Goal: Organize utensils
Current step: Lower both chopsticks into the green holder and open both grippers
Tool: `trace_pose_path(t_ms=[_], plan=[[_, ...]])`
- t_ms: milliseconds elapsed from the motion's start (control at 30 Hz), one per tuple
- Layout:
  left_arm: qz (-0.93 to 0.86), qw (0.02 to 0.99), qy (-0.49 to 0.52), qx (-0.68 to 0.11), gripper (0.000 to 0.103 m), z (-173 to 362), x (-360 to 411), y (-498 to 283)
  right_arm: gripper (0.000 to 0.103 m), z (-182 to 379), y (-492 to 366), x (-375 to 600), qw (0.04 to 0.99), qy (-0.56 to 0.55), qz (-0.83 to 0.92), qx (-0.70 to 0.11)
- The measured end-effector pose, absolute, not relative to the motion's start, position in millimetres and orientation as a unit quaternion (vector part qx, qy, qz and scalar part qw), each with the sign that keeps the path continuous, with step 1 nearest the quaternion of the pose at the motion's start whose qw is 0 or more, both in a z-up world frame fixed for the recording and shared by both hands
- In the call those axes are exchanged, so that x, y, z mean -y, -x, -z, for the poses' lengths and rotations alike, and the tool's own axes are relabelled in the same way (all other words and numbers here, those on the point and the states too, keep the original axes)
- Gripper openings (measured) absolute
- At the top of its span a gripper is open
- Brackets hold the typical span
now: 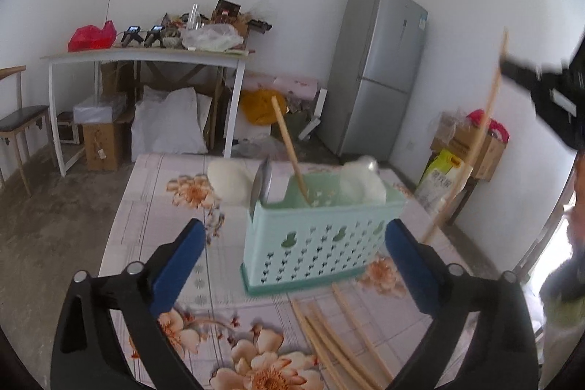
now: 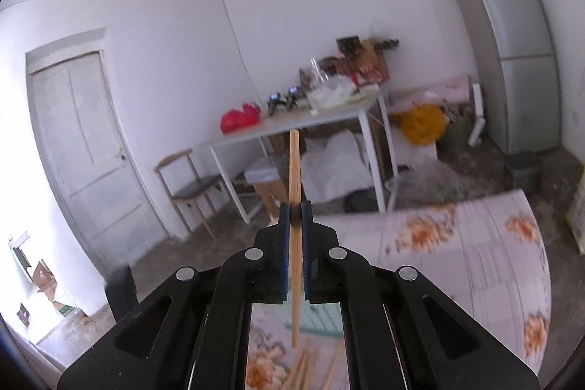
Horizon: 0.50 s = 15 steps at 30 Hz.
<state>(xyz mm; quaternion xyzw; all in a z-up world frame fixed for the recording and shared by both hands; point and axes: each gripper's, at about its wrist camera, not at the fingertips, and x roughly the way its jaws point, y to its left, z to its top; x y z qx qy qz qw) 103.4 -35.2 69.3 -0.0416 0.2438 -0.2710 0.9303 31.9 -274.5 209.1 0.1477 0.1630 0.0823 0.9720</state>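
The left gripper [image 1: 294, 243] stands with its jaws spread as wide as they go and nothing between the blue pads; the mint-green utensil caddy [image 1: 321, 240] sits just ahead of it on the floral tablecloth [image 1: 153, 207]. One chopstick [image 1: 290, 152] leans in the caddy's slot, tilted to the left. A metal blade-like piece [image 1: 261, 183] stands in the caddy's left end, too blurred to name. On the cloth just in front of the caddy lie loose chopsticks [image 1: 336, 335], about four, though blur makes the count uncertain. The right gripper [image 2: 295, 225] is clamped tight on a single chopstick [image 2: 294, 170], held upright well above the table, its lower end hanging over the loose ones. Behind the caddy rest two white rounded objects [image 1: 228, 183].
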Motion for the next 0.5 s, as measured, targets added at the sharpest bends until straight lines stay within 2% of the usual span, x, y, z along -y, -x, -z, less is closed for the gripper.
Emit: trace_pose_path(t_ms=[233, 500], plan=[[0.266, 0.928, 0.048, -0.255, 0.097, -56.7, 33.2, -106.0, 0.004, -223.5, -80.0, 274.9, 0.973, -0.149, -0.095, -0.148], [0.253, 0.923, 0.059, -0.284, 0.097, -47.9, 30.2, -116.1, 0.004, -194.3, -128.3, 271.1, 0.968, -0.139, -0.083, -0.189]])
